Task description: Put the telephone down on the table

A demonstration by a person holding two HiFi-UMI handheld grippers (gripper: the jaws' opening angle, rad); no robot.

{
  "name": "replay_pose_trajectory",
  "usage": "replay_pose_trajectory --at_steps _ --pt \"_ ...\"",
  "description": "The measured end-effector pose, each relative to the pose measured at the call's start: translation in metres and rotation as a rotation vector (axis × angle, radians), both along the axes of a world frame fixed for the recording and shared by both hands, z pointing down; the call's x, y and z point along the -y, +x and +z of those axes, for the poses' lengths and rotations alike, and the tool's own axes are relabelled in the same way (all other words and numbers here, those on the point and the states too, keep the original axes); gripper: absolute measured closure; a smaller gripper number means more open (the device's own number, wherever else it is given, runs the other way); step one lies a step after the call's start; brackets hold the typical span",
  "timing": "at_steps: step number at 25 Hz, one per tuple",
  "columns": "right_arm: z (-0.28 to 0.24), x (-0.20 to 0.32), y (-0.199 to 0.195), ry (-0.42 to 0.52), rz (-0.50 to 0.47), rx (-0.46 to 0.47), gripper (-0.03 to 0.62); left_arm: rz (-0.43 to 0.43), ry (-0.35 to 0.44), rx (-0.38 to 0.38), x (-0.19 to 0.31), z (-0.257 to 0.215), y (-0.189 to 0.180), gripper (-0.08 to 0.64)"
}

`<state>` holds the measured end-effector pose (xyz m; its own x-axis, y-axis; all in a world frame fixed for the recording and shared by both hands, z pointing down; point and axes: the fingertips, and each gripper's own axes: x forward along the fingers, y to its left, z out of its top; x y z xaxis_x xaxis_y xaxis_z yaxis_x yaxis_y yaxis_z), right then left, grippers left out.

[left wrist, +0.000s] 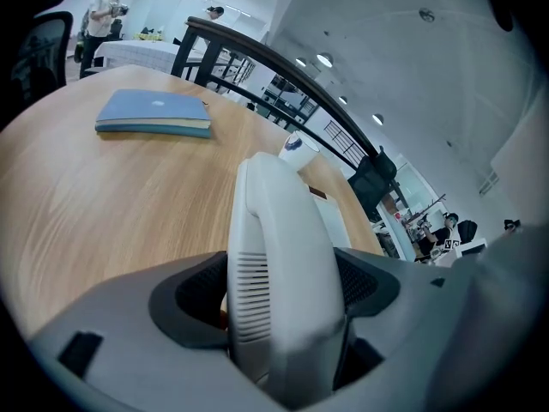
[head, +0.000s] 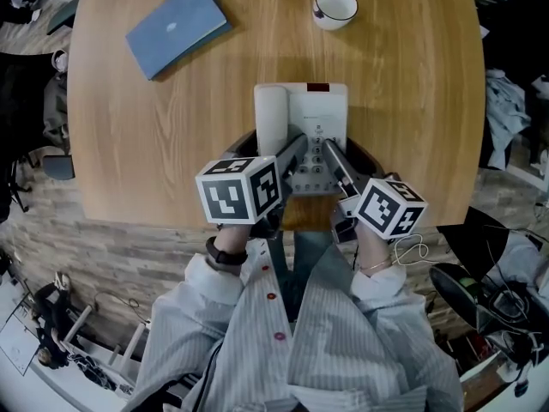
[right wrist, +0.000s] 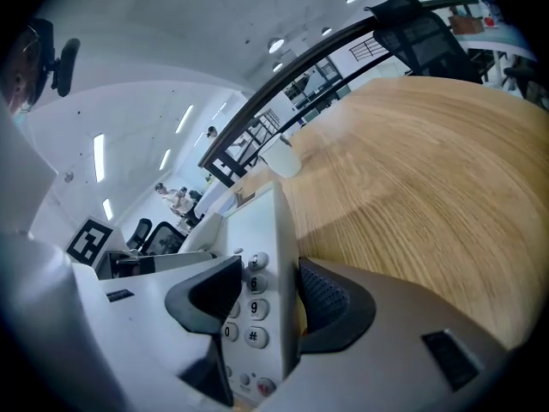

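With left gripper (head: 294, 147) clenched on the handset (head: 273, 118) and right gripper (head: 333, 157) clenched on the keypad side of the telephone (head: 324, 108) at the near edge of the desk (head: 154, 144), treat set-down as likely underway: lower until flat, then open both and withdraw.

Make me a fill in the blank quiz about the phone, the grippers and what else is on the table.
On the telephone, the left gripper is shut on the ____.
The right gripper is shut on its ____, at the keypad.
The book on the table is ____ in colour.
The cup is ____ in colour.
Missing words: handset, base, blue, white.
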<state>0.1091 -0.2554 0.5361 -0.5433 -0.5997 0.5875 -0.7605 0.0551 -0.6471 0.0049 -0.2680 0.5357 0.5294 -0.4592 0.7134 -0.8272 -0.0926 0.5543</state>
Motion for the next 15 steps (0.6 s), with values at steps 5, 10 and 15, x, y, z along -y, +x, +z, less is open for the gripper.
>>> replay_pose_trajectory --at_steps 5,10,15 --pt "0.011 0.004 0.0 -0.02 -0.002 -0.008 0.368 0.003 -0.026 0.0 0.004 0.012 0.001 0.177" --pt "0.015 0.01 0.001 -0.018 -0.009 -0.021 0.37 0.002 -0.035 -0.006 0.008 0.019 0.002 0.178" --pt "0.018 0.012 0.003 -0.008 -0.01 -0.03 0.37 0.001 -0.046 -0.032 0.009 0.025 0.005 0.179"
